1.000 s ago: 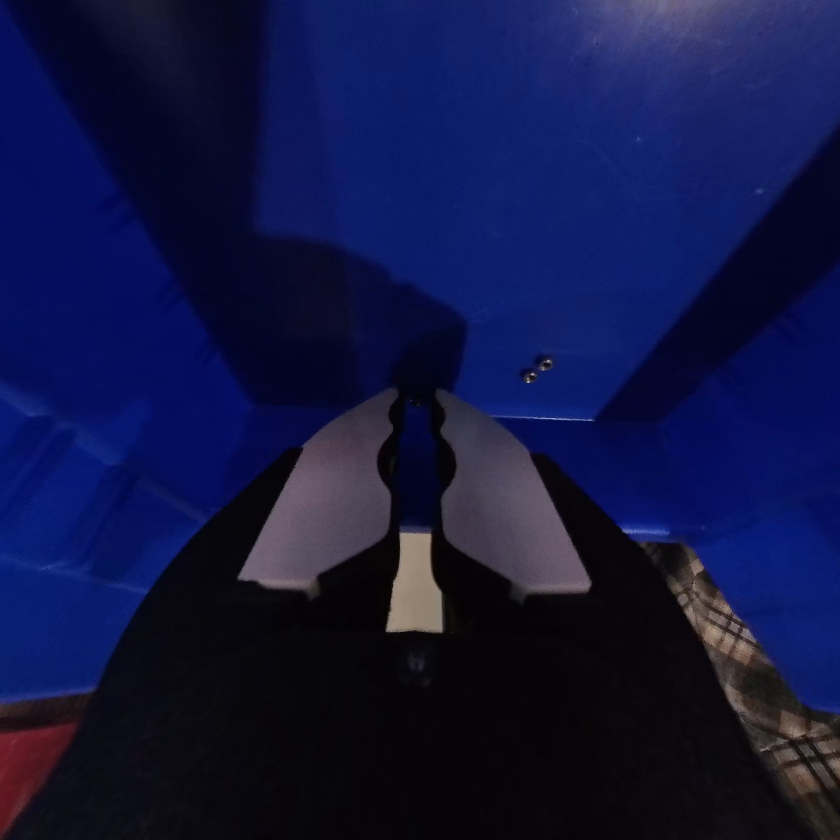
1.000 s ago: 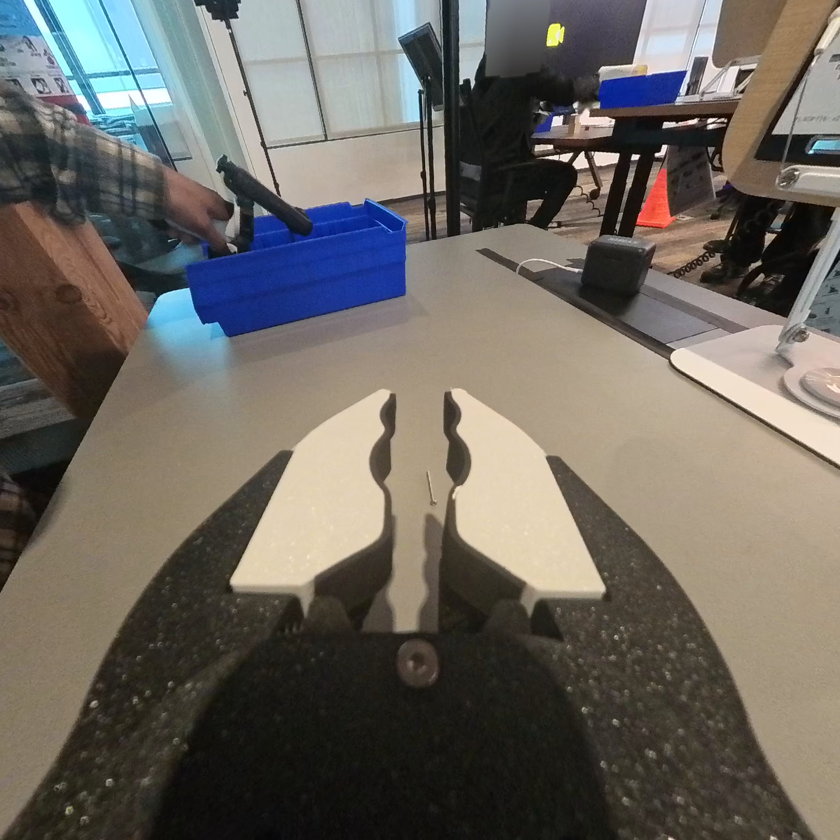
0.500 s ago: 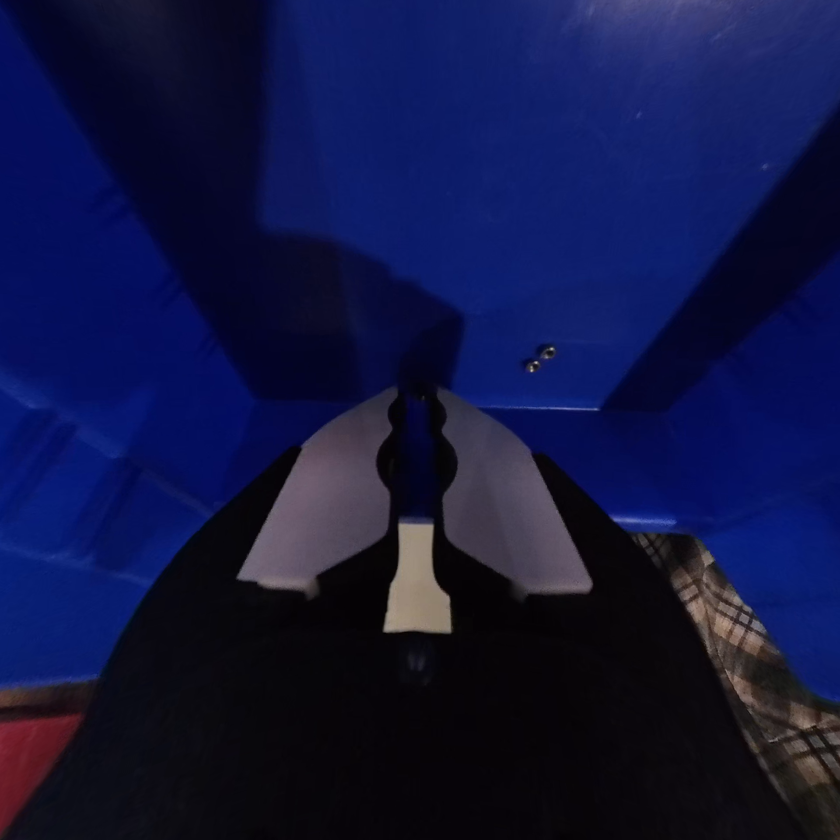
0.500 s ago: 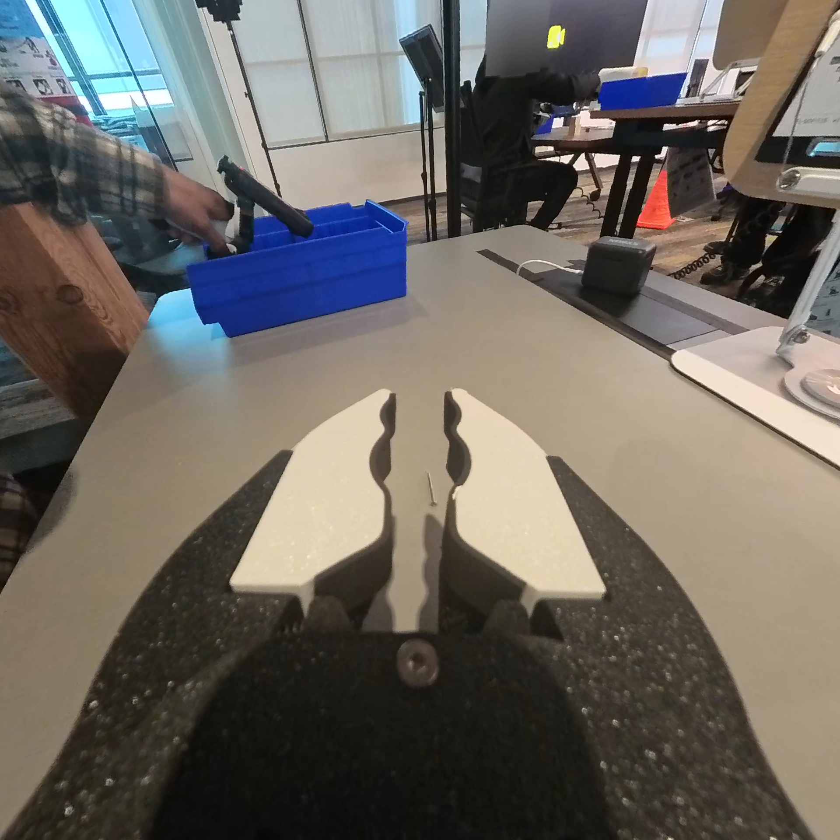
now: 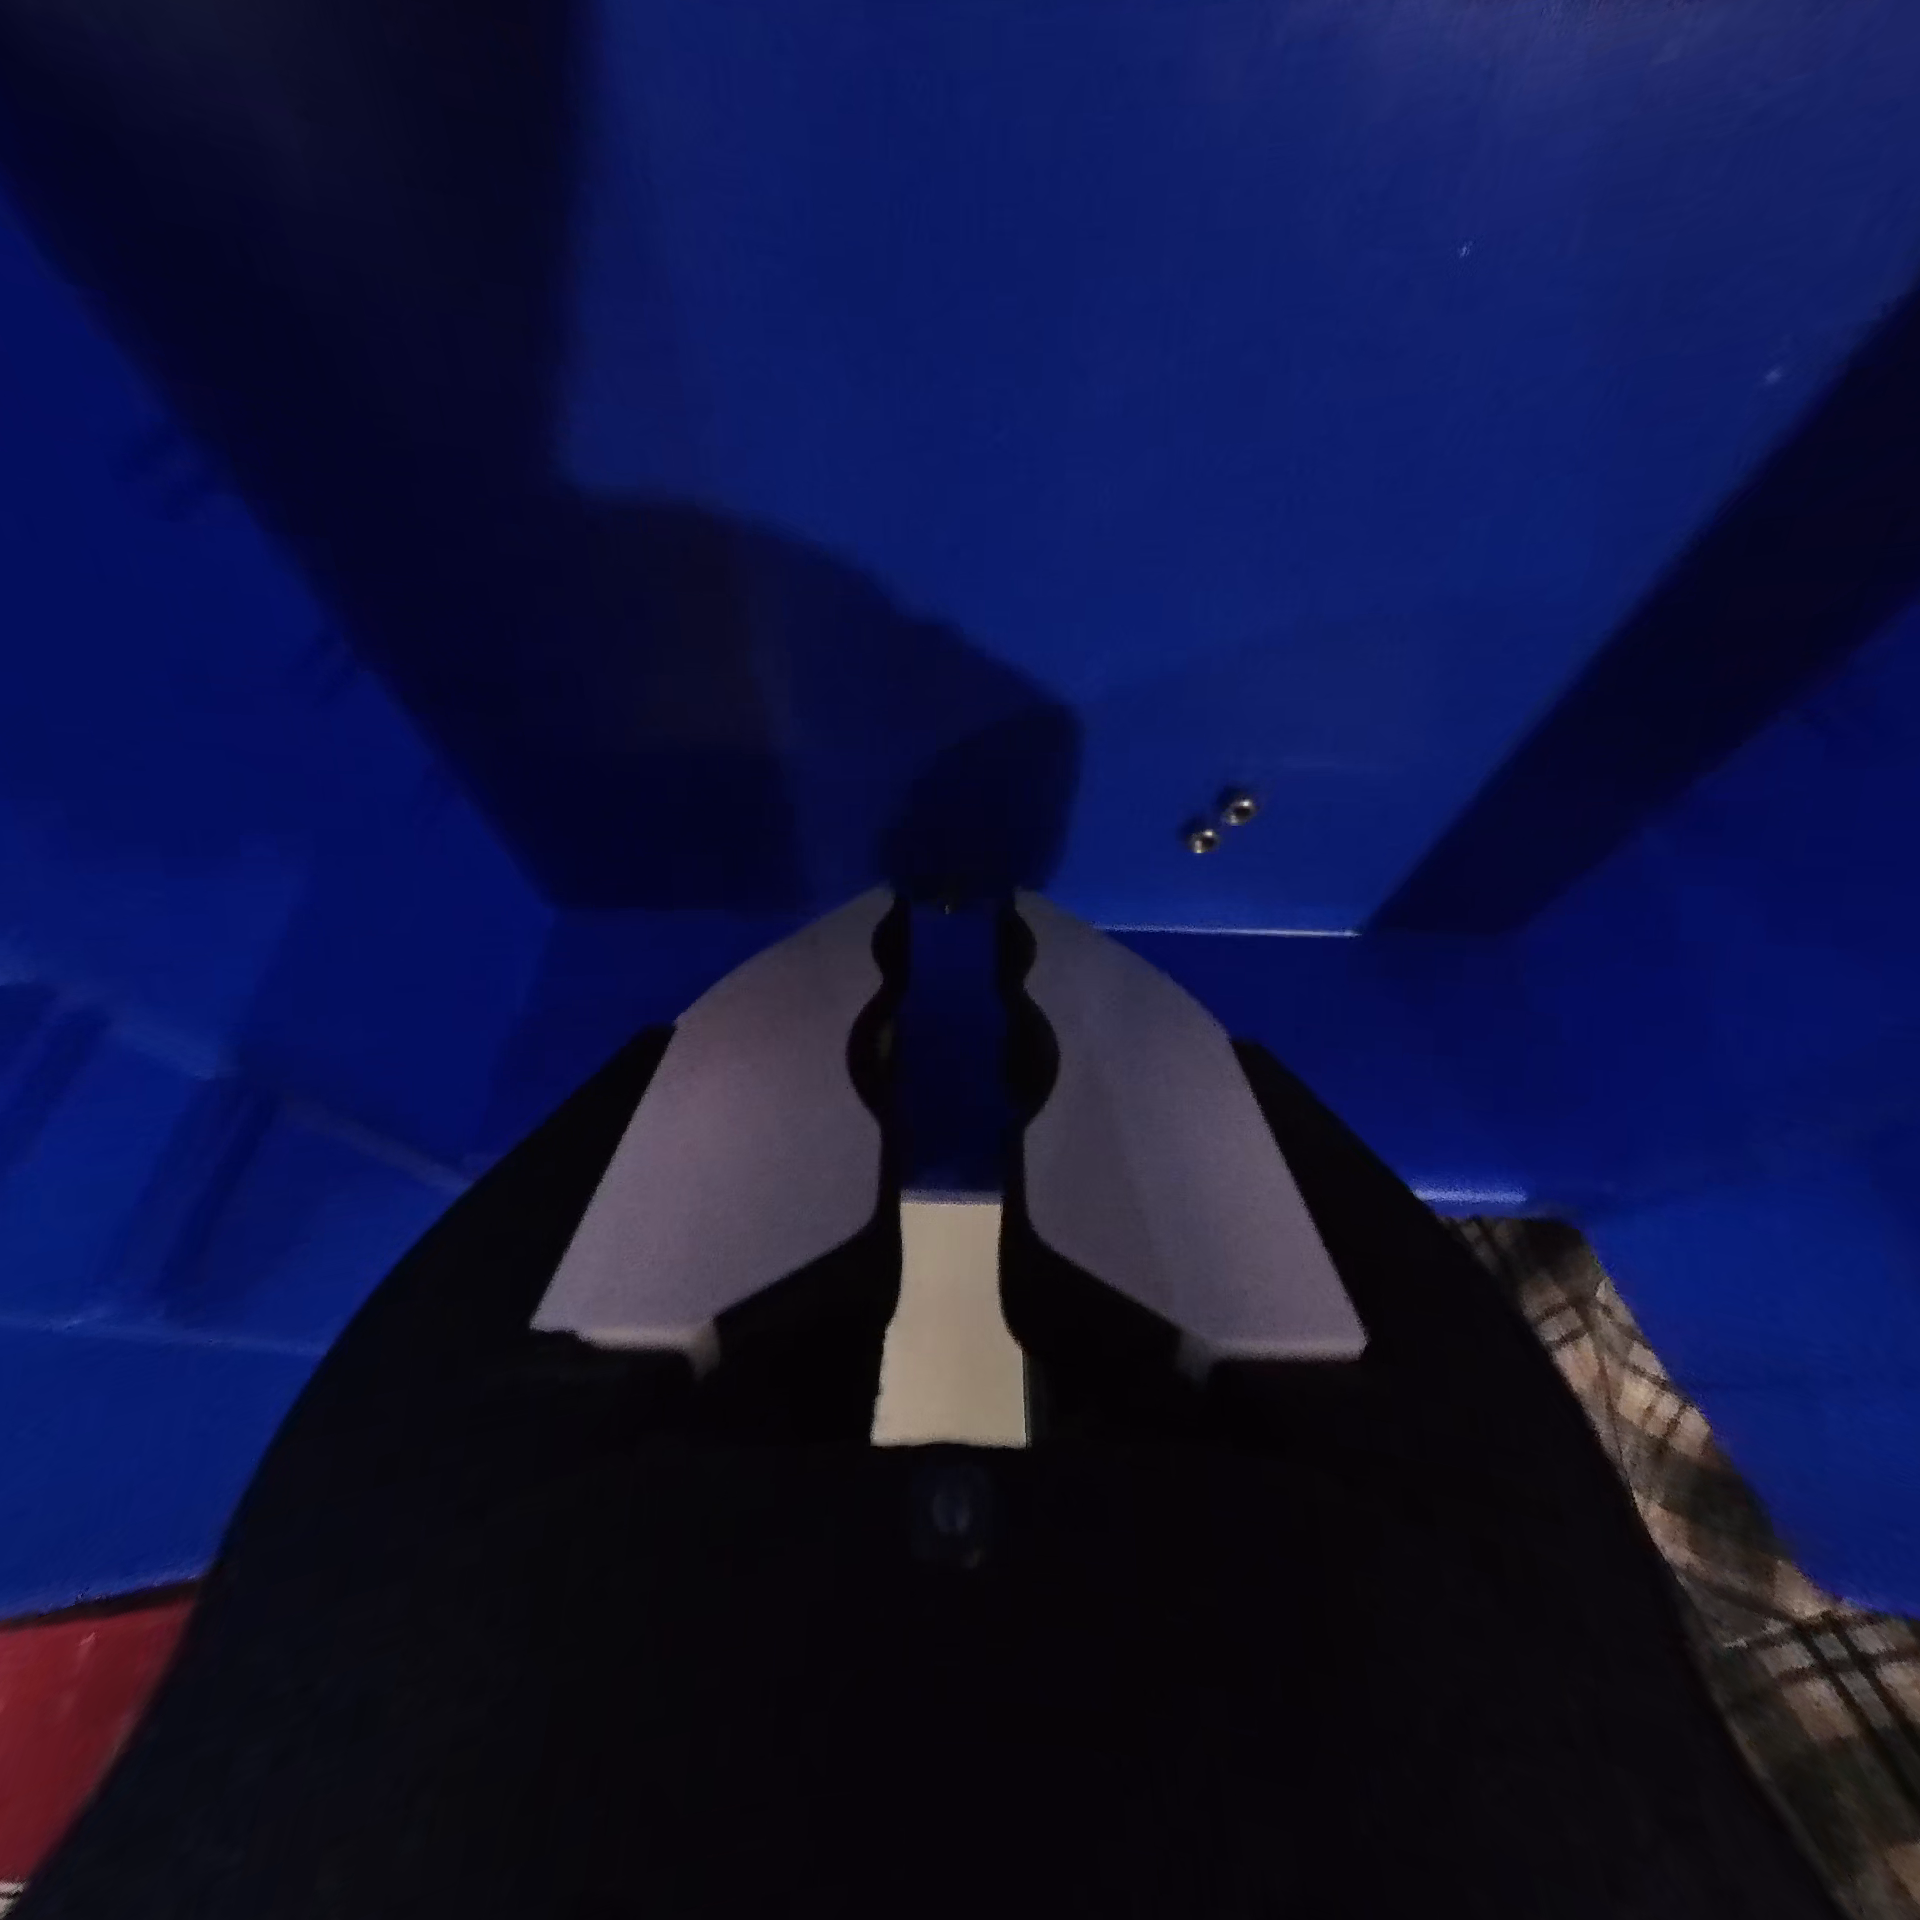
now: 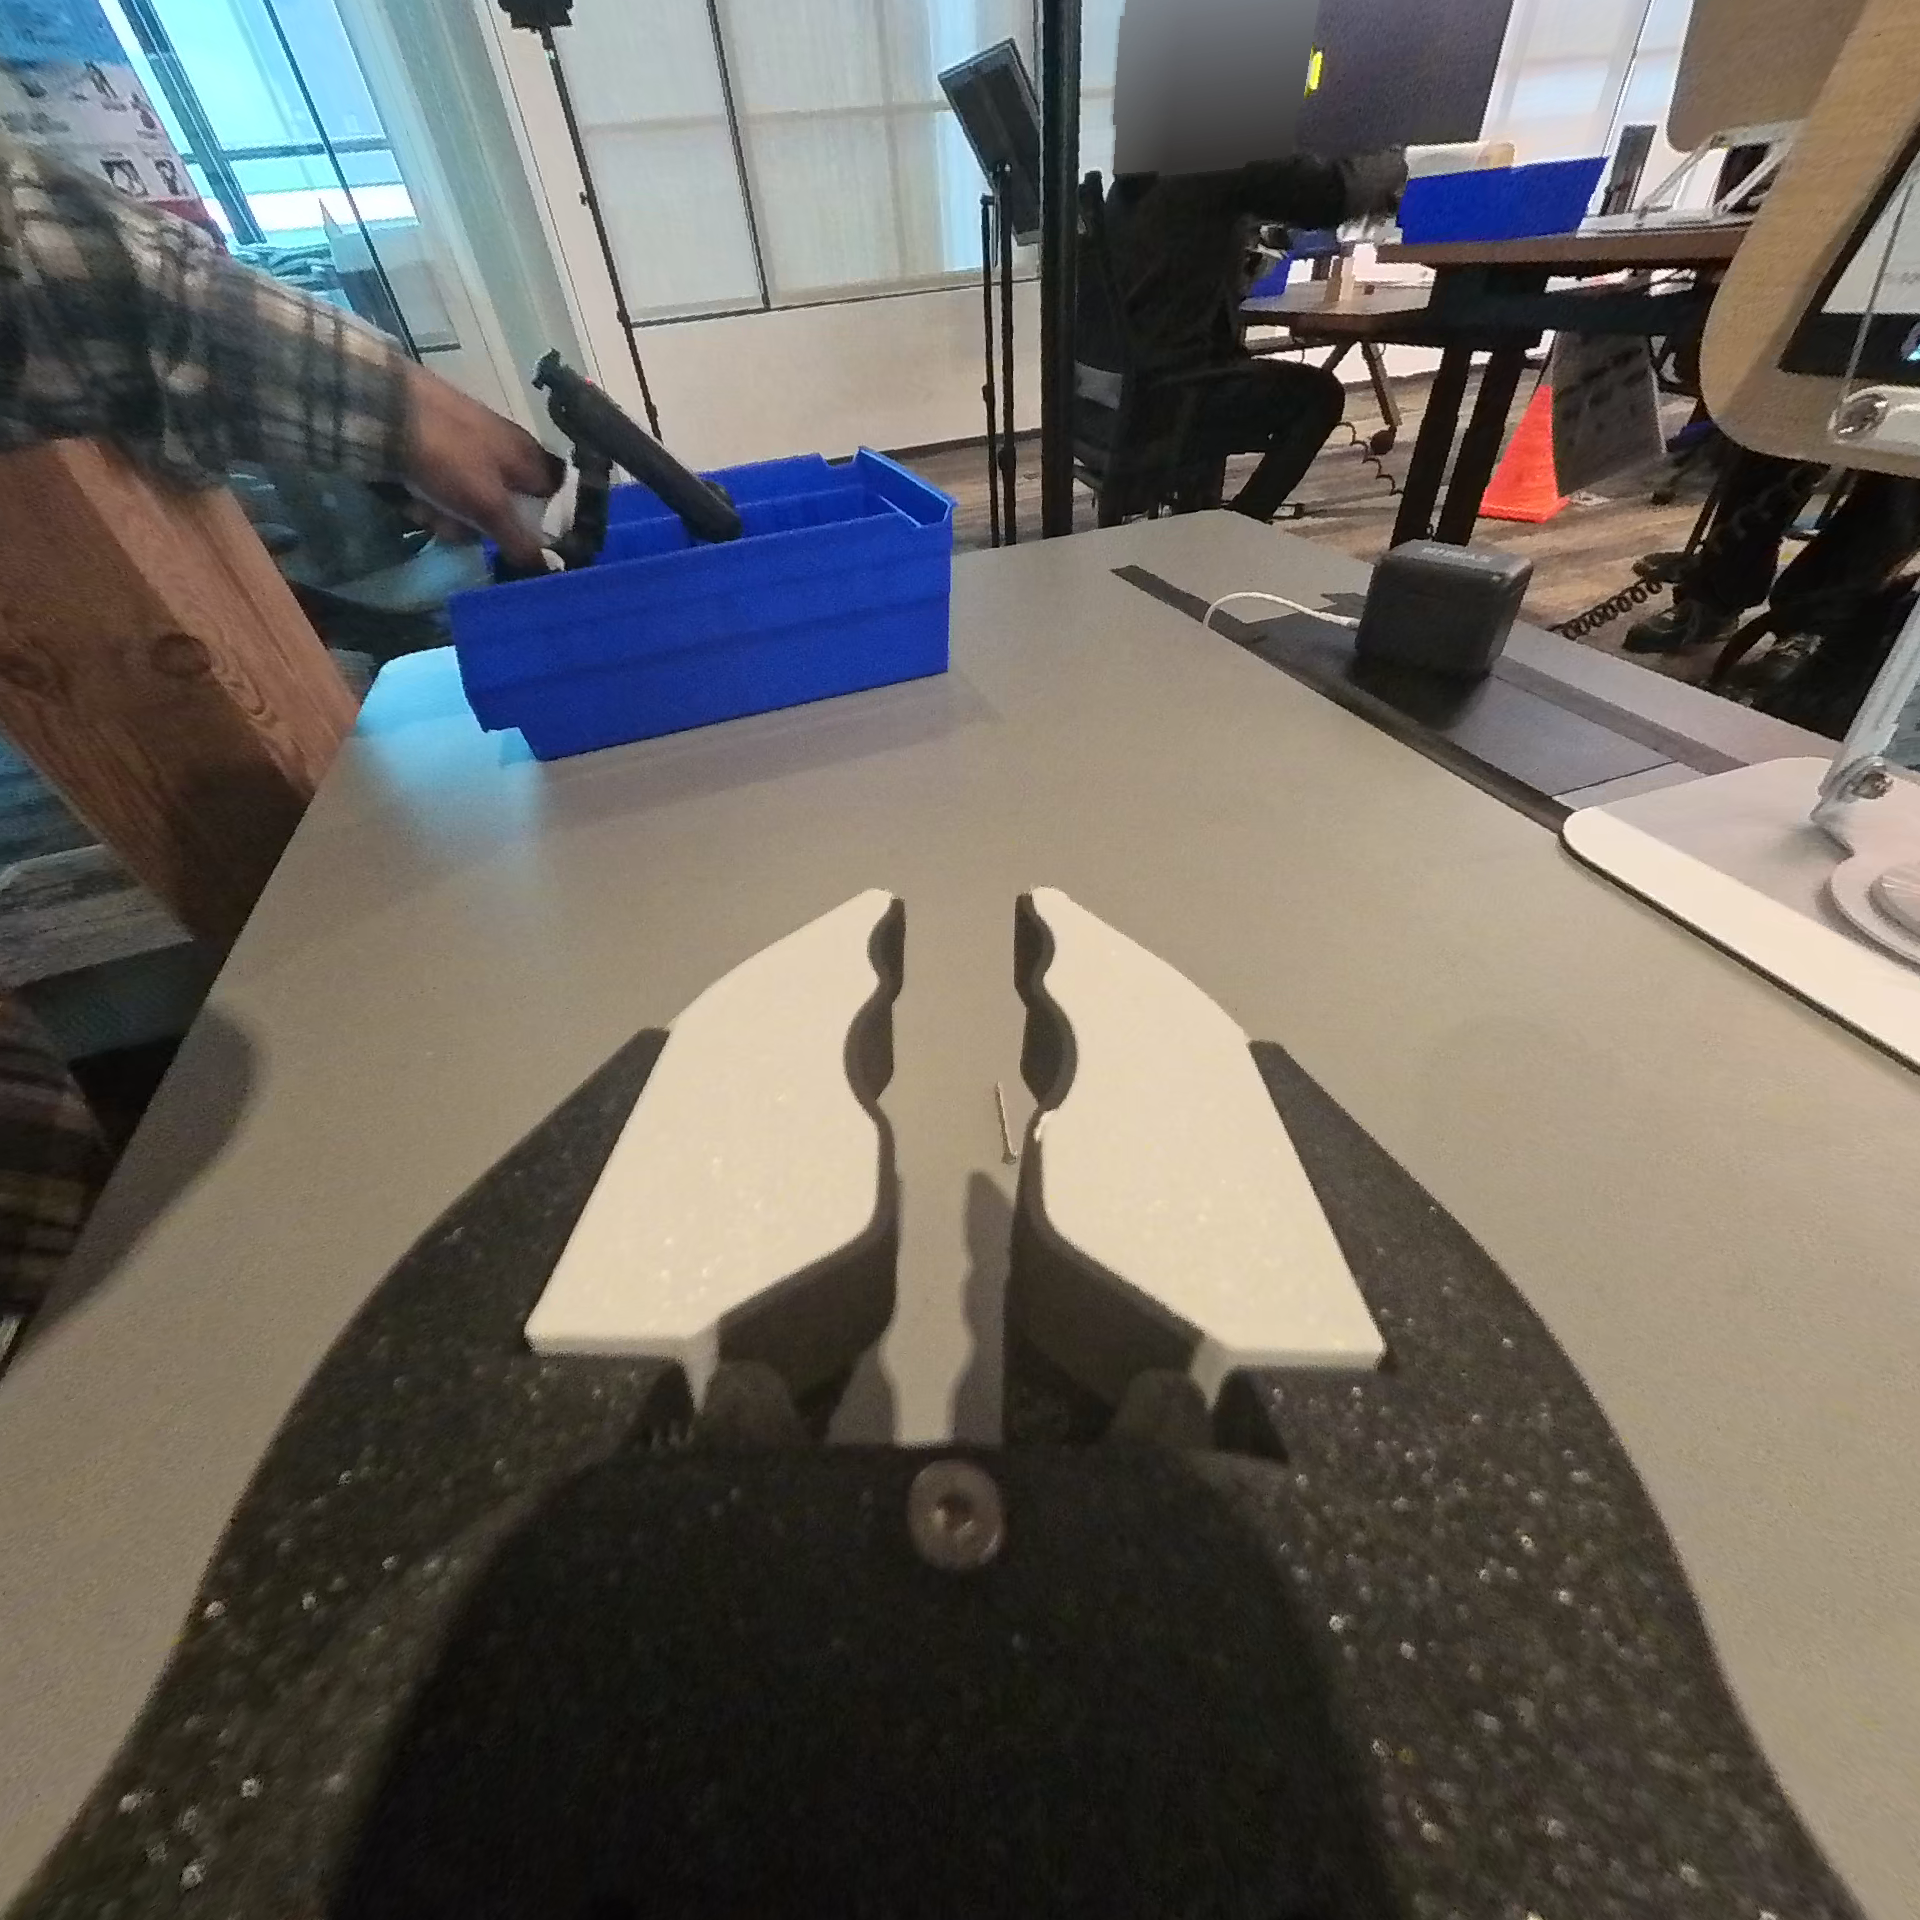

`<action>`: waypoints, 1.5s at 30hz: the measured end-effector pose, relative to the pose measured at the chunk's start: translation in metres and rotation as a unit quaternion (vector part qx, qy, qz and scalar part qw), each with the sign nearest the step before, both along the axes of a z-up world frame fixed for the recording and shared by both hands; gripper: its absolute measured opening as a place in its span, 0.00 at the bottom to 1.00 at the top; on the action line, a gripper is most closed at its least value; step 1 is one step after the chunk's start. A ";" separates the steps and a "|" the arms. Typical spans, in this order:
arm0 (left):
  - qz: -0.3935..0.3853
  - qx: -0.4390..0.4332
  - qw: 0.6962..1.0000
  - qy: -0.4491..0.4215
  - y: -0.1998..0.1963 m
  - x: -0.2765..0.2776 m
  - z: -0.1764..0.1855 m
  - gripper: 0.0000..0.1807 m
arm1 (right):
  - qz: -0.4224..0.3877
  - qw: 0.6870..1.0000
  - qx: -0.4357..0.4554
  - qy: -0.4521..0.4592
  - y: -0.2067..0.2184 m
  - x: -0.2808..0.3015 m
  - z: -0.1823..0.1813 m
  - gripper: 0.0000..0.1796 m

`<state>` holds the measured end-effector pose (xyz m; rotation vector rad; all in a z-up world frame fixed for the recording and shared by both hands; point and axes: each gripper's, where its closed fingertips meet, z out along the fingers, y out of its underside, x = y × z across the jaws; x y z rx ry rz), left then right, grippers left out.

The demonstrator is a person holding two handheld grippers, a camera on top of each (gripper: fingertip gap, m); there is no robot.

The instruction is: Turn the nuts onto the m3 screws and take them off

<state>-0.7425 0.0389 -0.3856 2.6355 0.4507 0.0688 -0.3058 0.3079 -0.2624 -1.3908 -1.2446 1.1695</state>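
Fingers of the left gripper [image 5: 948, 906] stand slightly apart inside the blue bin [image 5: 1247, 416], grasping nothing, with two nuts [image 5: 1221, 820] on the floor just right of them. Right gripper [image 6: 958, 906] hovers parted over the grey table [image 6: 1195, 831], a thin screw [image 6: 1005, 1122] lying between its fingers.

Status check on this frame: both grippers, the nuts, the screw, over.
Left gripper open, down in blue bin. Two nuts loose beside it. Right gripper open over screw on table. Nothing blocking.
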 end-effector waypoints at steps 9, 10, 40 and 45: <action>-0.003 -0.005 1.000 -0.005 0.000 0.002 0.000 0.03 | -0.002 1.000 0.000 0.002 0.001 0.000 0.000 0.11; -0.003 -0.006 1.000 -0.005 0.000 0.002 0.000 0.03 | -0.003 1.000 0.000 0.002 0.001 0.000 0.000 0.11; -0.040 0.126 0.991 0.019 0.030 0.010 0.120 0.03 | -0.012 1.000 0.002 -0.001 0.006 0.004 -0.001 0.11; -0.113 0.212 0.971 0.009 0.070 0.061 0.179 0.03 | -0.021 1.000 0.002 0.000 0.011 0.008 -0.001 0.11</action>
